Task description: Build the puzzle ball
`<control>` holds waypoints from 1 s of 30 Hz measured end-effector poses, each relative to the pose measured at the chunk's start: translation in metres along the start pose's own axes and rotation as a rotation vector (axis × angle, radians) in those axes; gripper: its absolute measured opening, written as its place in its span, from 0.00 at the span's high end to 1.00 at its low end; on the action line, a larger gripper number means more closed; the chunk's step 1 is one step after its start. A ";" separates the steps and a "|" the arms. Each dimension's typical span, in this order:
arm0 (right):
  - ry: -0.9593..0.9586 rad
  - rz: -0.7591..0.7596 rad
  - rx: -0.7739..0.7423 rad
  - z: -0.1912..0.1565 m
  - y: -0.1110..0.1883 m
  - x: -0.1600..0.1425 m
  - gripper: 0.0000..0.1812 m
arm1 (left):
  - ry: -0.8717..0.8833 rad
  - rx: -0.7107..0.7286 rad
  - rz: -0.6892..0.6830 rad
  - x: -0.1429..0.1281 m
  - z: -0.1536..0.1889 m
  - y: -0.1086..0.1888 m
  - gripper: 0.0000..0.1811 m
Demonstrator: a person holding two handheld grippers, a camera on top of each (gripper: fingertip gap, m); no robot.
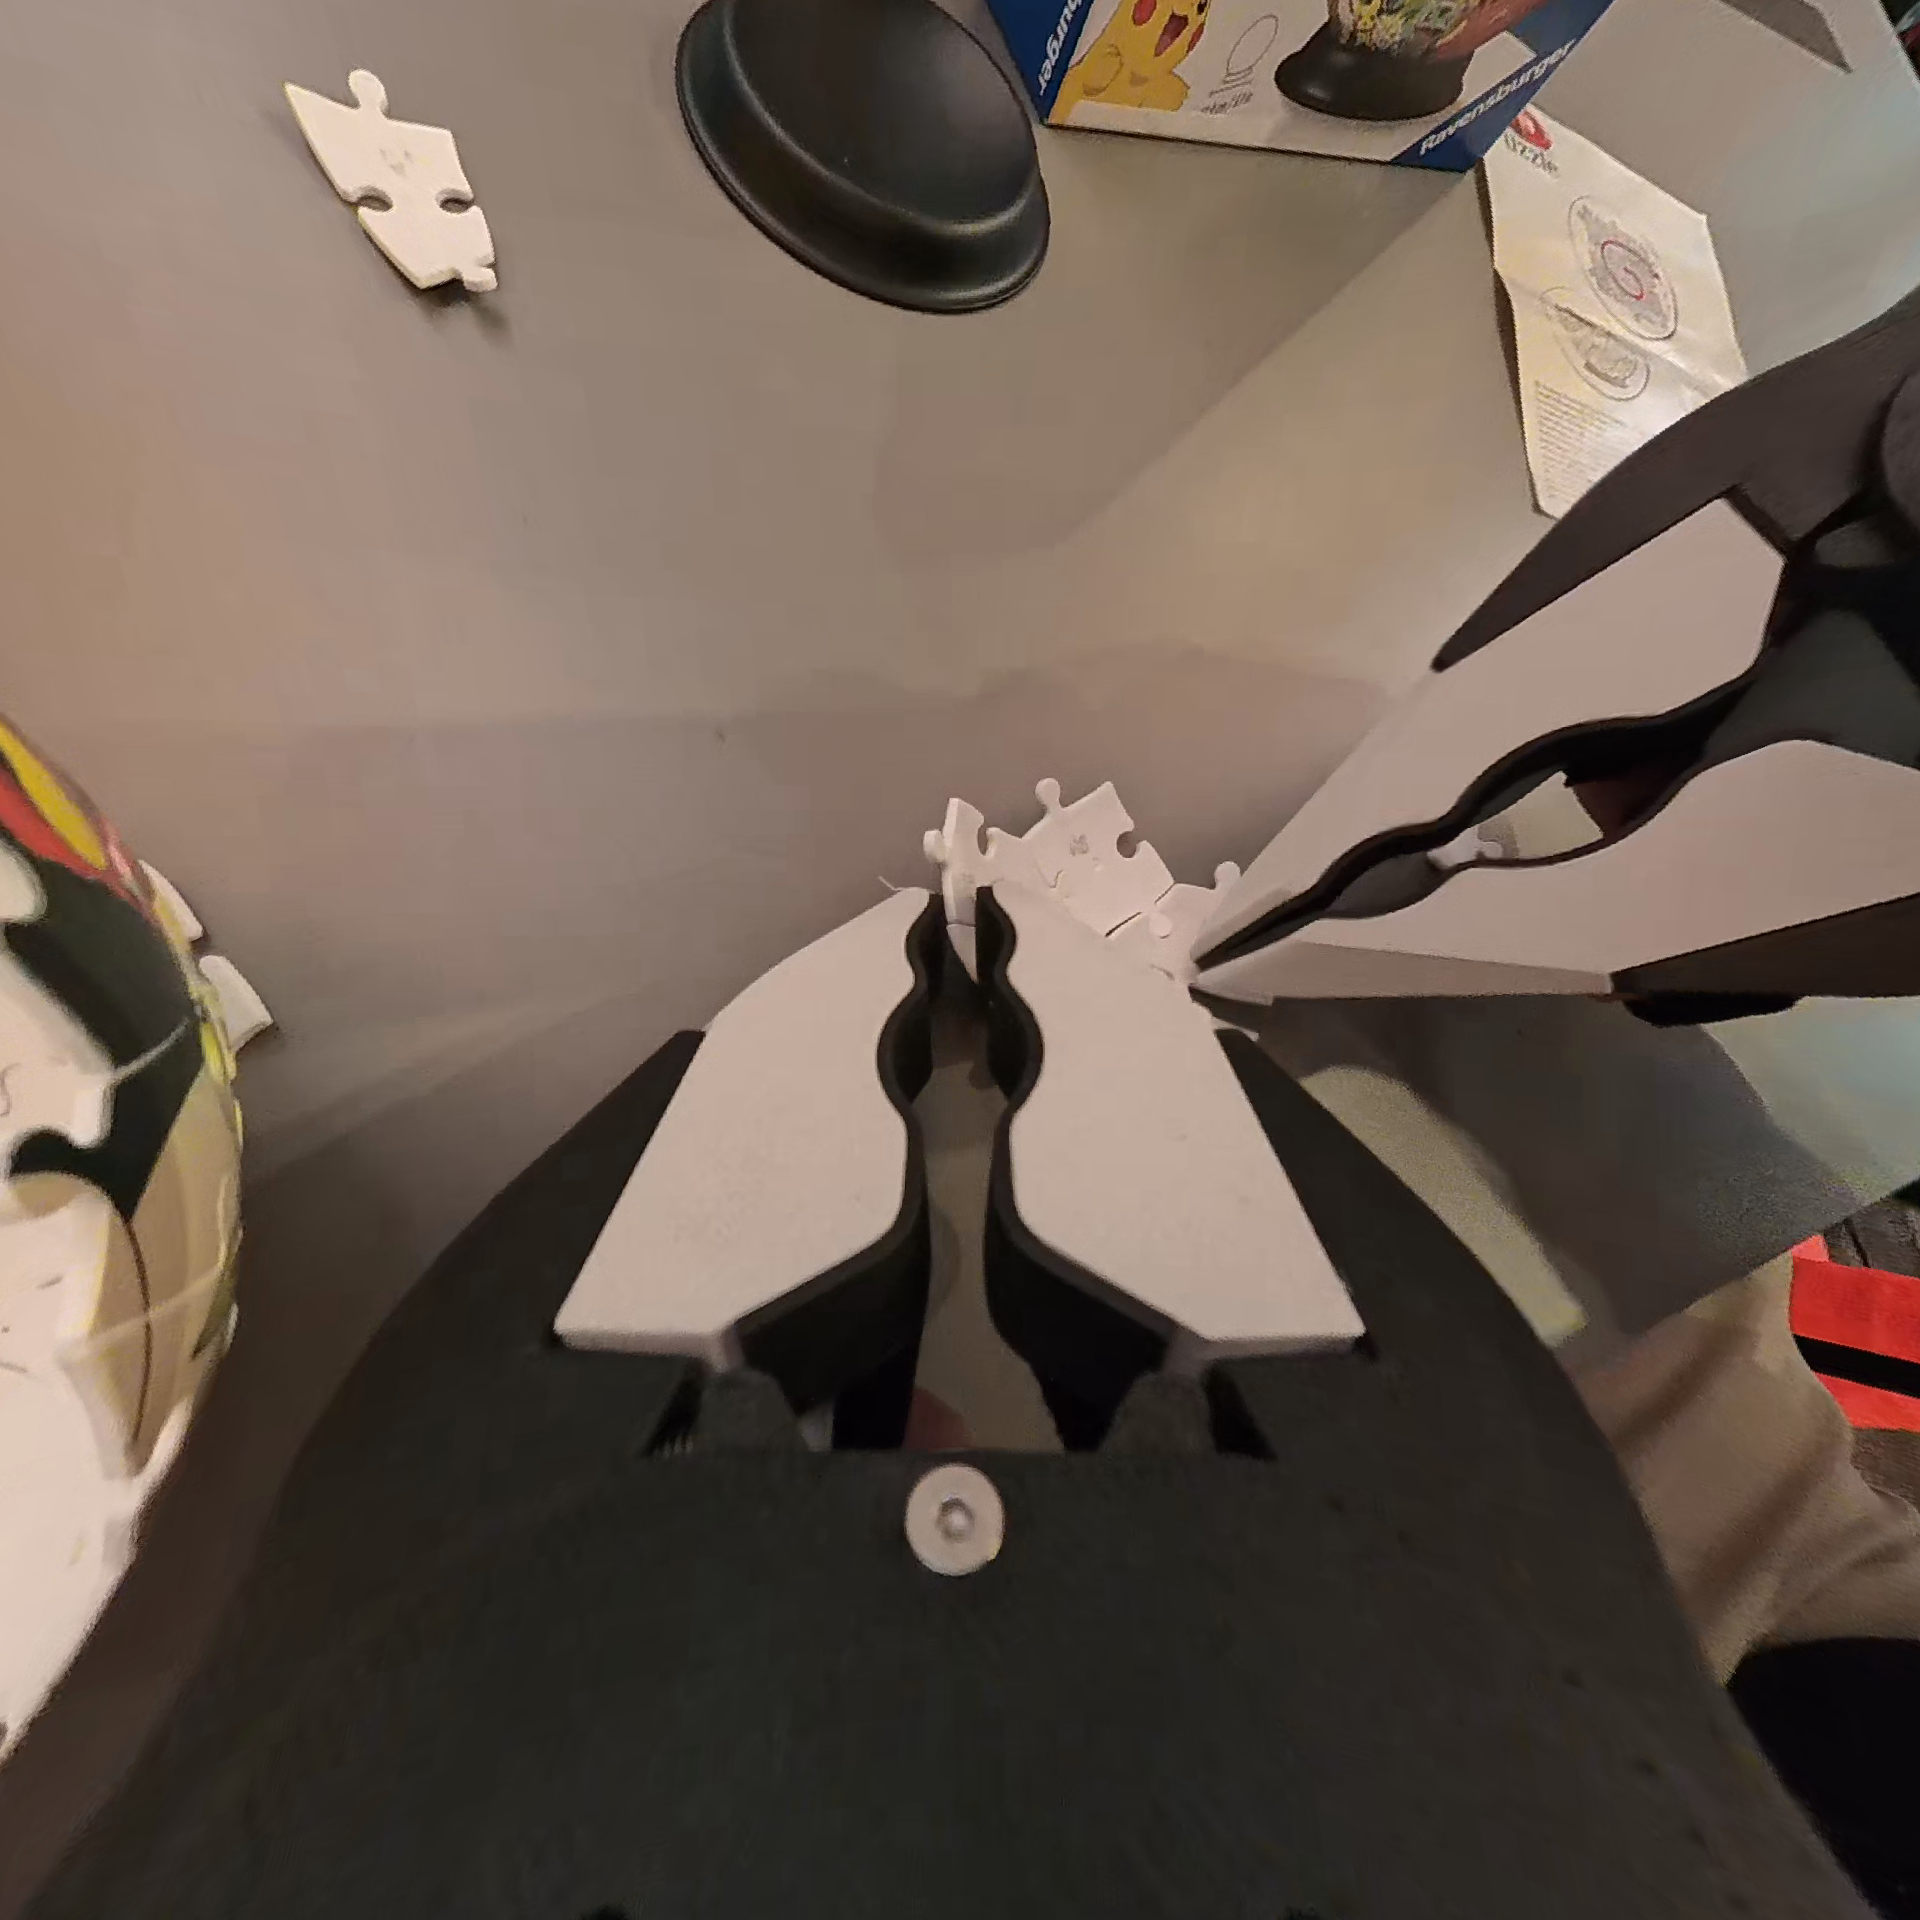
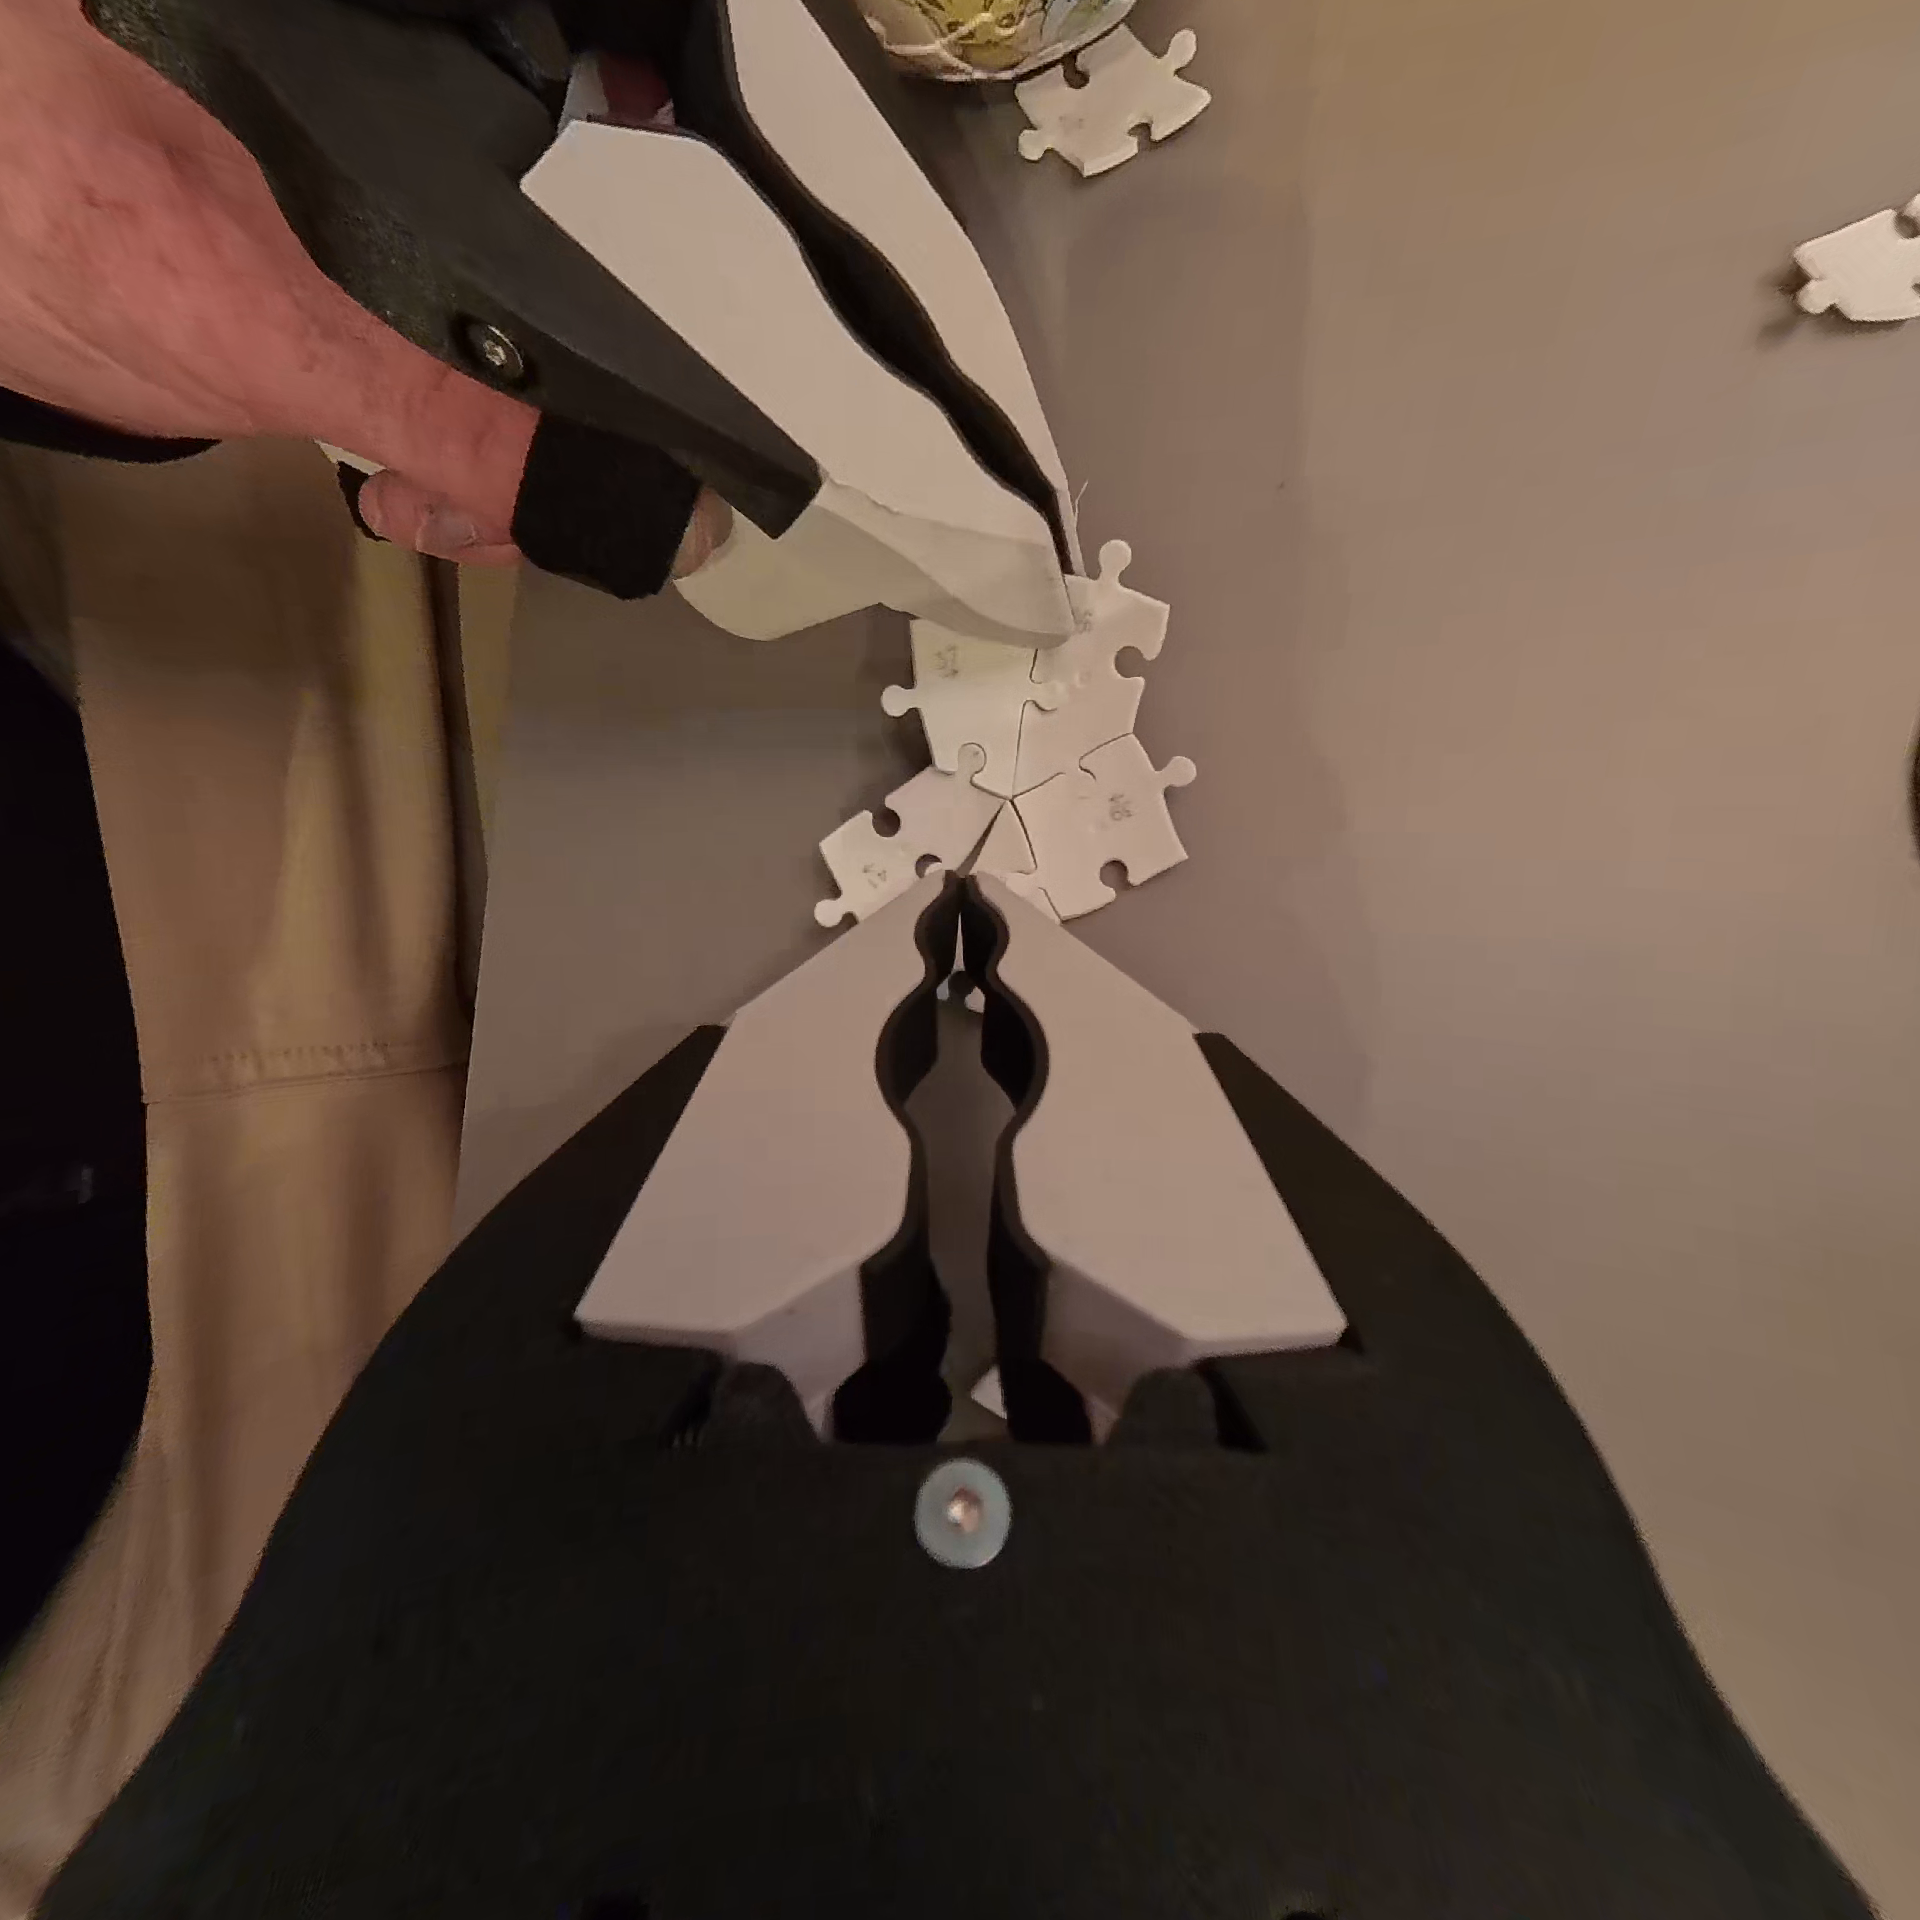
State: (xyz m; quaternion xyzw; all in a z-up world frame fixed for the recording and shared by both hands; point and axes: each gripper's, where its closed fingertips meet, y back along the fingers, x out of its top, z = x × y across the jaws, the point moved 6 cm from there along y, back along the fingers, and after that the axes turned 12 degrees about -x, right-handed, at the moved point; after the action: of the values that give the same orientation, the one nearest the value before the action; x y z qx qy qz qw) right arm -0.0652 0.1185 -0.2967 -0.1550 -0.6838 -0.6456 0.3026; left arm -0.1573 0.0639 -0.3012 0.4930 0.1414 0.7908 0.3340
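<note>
Dim warm light, fisheye-warped, blurred edges

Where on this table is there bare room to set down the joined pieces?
The widest bare grey patch lies between the loose white piece, the black stand and the joined cluster. It is crowded at the cluster, where both grippers meet, by the half-built ball on the left, and near the box and instruction sheet.

The left gripper (image 1: 961, 914) is pinched closed on one edge of the cluster of joined white puzzle pieces (image 2: 1023, 748). The right gripper (image 2: 958, 894) is pinched closed on the cluster's opposite edge, its tips facing the left gripper's. A bare hand (image 2: 208, 281), a black strap around one finger, holds the left gripper from behind, away from the cluster.
</note>
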 end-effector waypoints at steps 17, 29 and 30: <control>0.203 -0.024 -0.103 -0.021 0.000 -0.004 0.88 | -0.016 0.012 0.017 0.000 0.001 0.001 0.97; 0.201 -0.019 -0.123 -0.018 0.002 -0.004 0.89 | -0.017 0.008 0.012 0.000 0.001 0.001 0.97; 0.196 -0.025 -0.122 -0.018 0.002 -0.004 0.87 | -0.016 0.007 0.011 0.000 0.001 0.001 0.97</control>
State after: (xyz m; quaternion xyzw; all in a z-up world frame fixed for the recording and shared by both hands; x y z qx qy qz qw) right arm -0.0572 0.1022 -0.2980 -0.1007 -0.6124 -0.7016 0.3501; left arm -0.1569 0.0632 -0.3002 0.5011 0.1388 0.7882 0.3291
